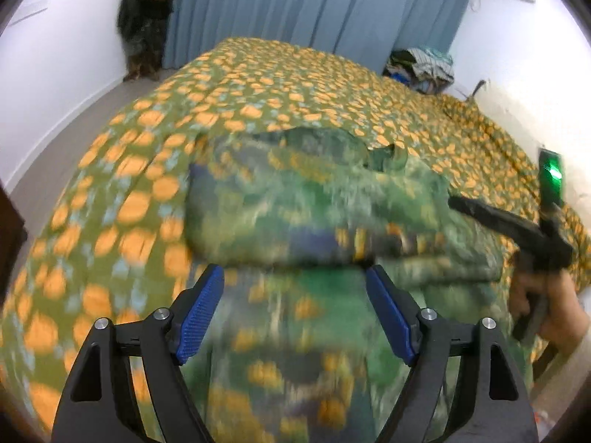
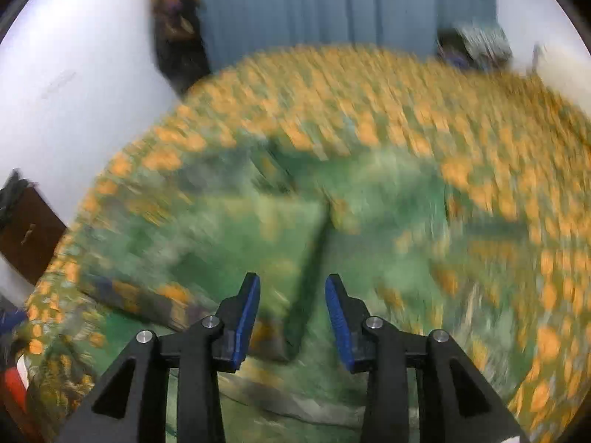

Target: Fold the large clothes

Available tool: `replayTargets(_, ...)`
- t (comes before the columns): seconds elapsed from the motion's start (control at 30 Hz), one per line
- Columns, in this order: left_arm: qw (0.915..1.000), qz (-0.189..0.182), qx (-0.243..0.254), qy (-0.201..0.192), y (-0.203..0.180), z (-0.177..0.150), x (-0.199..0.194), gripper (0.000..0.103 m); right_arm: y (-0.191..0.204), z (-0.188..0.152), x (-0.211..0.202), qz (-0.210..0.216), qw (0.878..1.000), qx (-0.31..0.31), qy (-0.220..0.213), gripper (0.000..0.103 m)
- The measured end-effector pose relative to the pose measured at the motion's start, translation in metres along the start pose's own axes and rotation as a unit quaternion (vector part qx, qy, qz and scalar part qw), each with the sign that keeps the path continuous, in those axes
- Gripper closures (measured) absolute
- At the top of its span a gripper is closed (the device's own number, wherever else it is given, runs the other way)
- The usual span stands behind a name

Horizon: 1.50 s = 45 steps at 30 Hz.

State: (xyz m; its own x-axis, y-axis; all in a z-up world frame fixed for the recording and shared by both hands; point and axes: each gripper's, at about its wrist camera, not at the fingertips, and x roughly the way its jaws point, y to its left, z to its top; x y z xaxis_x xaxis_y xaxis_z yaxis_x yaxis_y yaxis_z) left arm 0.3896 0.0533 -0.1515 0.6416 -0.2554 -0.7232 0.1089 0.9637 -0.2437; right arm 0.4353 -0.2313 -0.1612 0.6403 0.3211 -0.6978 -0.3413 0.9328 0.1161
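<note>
A large green garment with blue and orange print (image 1: pixel 314 206) lies partly folded on the bed, one layer turned over another. My left gripper (image 1: pixel 295 277) is wide open and empty just above its near part. My right gripper (image 2: pixel 291 284) is open and empty over the garment (image 2: pixel 258 229), above a fold line. The right gripper also shows in the left wrist view (image 1: pixel 517 221) at the garment's right edge, held by a hand. Both views are motion-blurred.
The bed has a green cover with orange spots (image 1: pixel 258 85). Blue curtains (image 1: pixel 314 3) hang behind. A pile of clothes (image 1: pixel 421 64) sits at the far right corner. Dark hanging clothes (image 1: pixel 147 18) are at the far left wall. A brown cabinet (image 2: pixel 26 229) is at left.
</note>
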Motion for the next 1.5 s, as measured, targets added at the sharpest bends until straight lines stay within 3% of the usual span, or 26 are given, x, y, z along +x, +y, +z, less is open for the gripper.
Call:
replayTargets(0.1,0.9992,0.004,0.015,0.037,-0.002,0.029,0.052,0.024,0.011,0.003,0.028,0.028,0.998,-0.025,0.047,0.066)
replayTargets(0.13,0.9984,0.013,0.015,0.054,-0.002,0.032,0.072,0.031,0.01,-0.001,0.042,0.029,0.997,-0.019,0.07,0.066)
replayTargets(0.2,0.9952,0.037,0.015,0.089,0.002,0.029,0.106,0.043,0.0,-0.024,0.073,0.028,0.991,0.017,0.131,0.068)
replayTargets(0.23,0.99,0.054,0.014,0.13,0.009,0.019,0.134,0.046,-0.007,-0.031,0.082,0.027,0.989,0.033,0.141,0.068)
replayTargets(0.27,0.9876,0.057,0.012,0.146,0.013,0.011,0.147,0.047,-0.011,-0.037,0.084,0.032,0.989,0.046,0.134,0.068)
replayTargets(0.47,0.988,0.068,0.03,0.136,0.0,0.01,0.13,0.046,-0.016,-0.048,0.077,0.048,0.99,0.063,0.116,0.069)
replayTargets(0.6,0.9891,-0.032,0.03,0.141,-0.02,0.029,0.105,0.034,-0.017,-0.053,0.074,0.049,0.991,0.055,0.11,0.069)
replayTargets(0.7,0.9869,-0.057,0.038,0.146,-0.031,0.044,0.123,0.028,-0.013,-0.049,0.077,0.045,0.992,0.051,0.105,0.069)
replayTargets(0.83,0.9836,0.028,0.109,0.14,-0.024,0.048,0.195,0.026,-0.013,-0.05,0.077,0.043,0.993,0.047,0.102,0.069)
replayTargets(0.93,0.9884,0.035,0.094,0.114,-0.015,0.057,0.212,0.017,-0.013,-0.052,0.078,0.04,0.993,0.043,0.104,0.069)
replayTargets(1.1,0.9957,0.049,0.048,0.062,-0.003,0.099,0.198,0.018,-0.012,-0.055,0.08,0.032,0.994,0.036,0.097,0.069)
replayTargets(1.13,0.9964,0.046,0.035,0.063,0.003,0.1,0.203,0.017,-0.011,-0.055,0.08,0.031,0.994,0.035,0.095,0.069)
replayTargets(1.23,0.9914,0.023,0.019,0.128,0.024,0.085,0.232,0.016,-0.01,-0.056,0.079,0.03,0.995,0.033,0.091,0.069)
replayTargets(1.4,0.9888,0.04,0.086,0.116,0.009,0.056,0.206,0.014,-0.011,-0.056,0.079,0.029,0.995,0.031,0.093,0.069)
replayTargets(1.5,0.9863,0.021,0.114,0.117,-0.001,0.023,0.161,0.011,-0.011,-0.056,0.079,0.028,0.995,0.031,0.091,0.069)
